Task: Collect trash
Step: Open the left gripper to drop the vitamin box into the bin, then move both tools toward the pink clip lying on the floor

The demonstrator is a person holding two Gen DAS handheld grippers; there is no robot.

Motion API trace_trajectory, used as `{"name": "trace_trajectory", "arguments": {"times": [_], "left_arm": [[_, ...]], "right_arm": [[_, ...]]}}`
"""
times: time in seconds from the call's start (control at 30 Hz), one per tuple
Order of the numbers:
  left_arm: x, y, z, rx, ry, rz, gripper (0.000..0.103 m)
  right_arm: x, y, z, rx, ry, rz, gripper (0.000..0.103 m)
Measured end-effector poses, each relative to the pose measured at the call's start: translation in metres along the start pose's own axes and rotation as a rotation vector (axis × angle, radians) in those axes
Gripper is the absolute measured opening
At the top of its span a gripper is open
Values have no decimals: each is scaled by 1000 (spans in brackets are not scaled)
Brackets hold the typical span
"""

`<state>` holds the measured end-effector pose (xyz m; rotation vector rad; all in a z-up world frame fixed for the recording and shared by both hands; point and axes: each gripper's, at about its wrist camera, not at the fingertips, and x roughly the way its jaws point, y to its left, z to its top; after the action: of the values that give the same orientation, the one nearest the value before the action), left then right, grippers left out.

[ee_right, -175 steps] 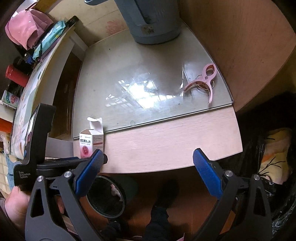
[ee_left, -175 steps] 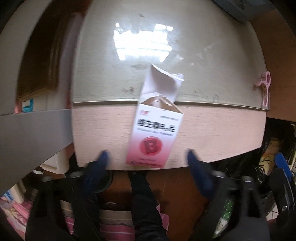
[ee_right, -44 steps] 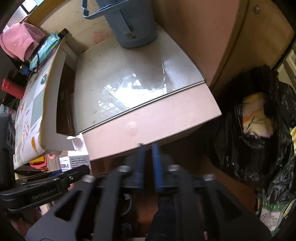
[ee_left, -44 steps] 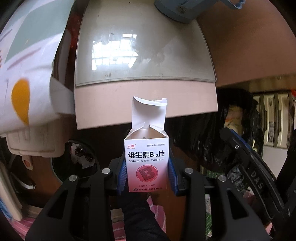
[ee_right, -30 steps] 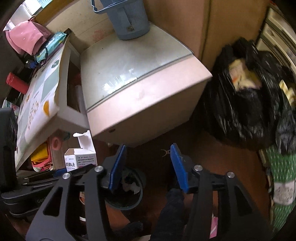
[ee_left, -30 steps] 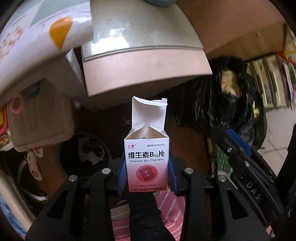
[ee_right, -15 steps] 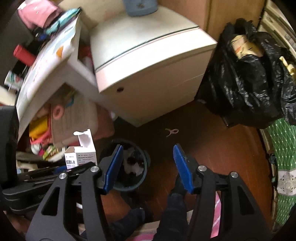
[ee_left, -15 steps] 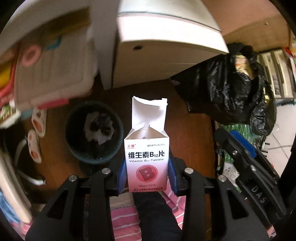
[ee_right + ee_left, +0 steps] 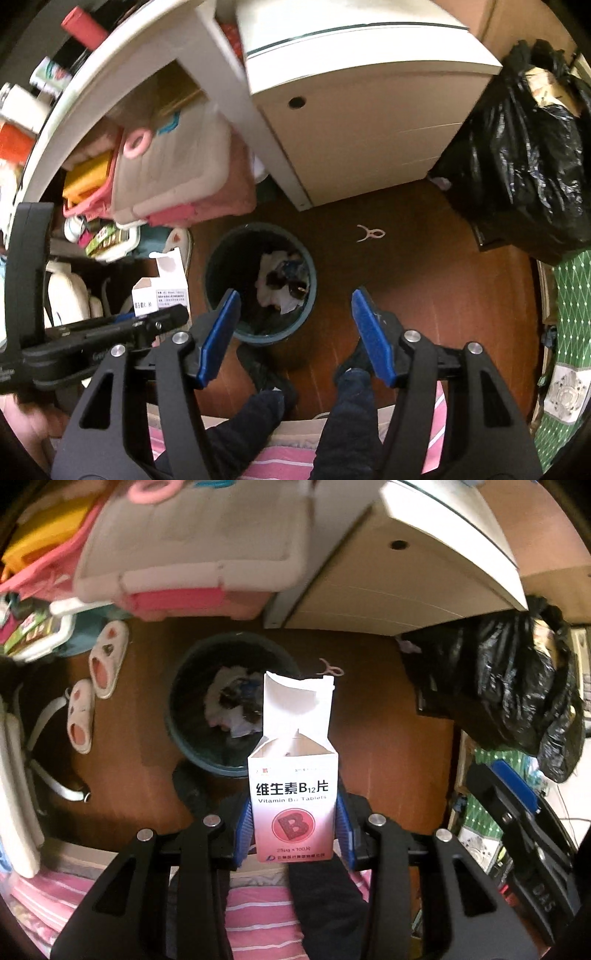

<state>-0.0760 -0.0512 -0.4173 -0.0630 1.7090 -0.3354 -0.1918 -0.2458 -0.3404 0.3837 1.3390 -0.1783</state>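
My left gripper (image 9: 293, 829) is shut on an open white-and-pink vitamin B12 box (image 9: 293, 805), upright with its top flap raised. It hangs above the floor just in front of a dark round trash bin (image 9: 192, 734) holding crumpled paper. In the right wrist view the same box (image 9: 162, 291) sits left of the bin (image 9: 221, 258), held by the left gripper (image 9: 147, 317). My right gripper (image 9: 295, 332) is open and empty, over the bin's near rim.
A white cabinet (image 9: 369, 122) and a pink storage box (image 9: 177, 177) stand behind the bin. Full black trash bags (image 9: 524, 155) sit at right. A pink clothespin (image 9: 370, 233) lies on the wooden floor. Slippers (image 9: 99, 679) lie left. The person's legs (image 9: 351, 406) are below.
Both grippers have swung down from the tabletop toward the floor. The bin has come closer to centre in both views. The left stays shut on the box.
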Motion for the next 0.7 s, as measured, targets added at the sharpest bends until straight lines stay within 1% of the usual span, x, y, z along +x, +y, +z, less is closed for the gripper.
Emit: {"name": "trace_trajectory", "arguments": {"times": [0.1, 0.17, 0.23, 0.33, 0.43, 0.53, 0.7], "left_arm": [[3, 11, 1, -13, -7, 22, 39], [4, 16, 3, -15, -13, 33, 41], [4, 18, 3, -11, -22, 39, 50], [3, 19, 4, -3, -37, 61, 60], [2, 21, 4, -2, -47, 72, 66], [1, 20, 5, 3, -57, 88, 76], [-1, 14, 6, 17, -69, 112, 83]], "right_arm": [[4, 8, -4, -19, 2, 4, 69], [6, 11, -4, -27, 2, 5, 70], [7, 12, -5, -31, 1, 6, 70], [8, 14, -6, -35, 0, 6, 70], [8, 12, -8, -32, 1, 5, 70], [7, 11, -8, -30, 0, 4, 71], [6, 5, -7, -21, -2, -2, 74]]}}
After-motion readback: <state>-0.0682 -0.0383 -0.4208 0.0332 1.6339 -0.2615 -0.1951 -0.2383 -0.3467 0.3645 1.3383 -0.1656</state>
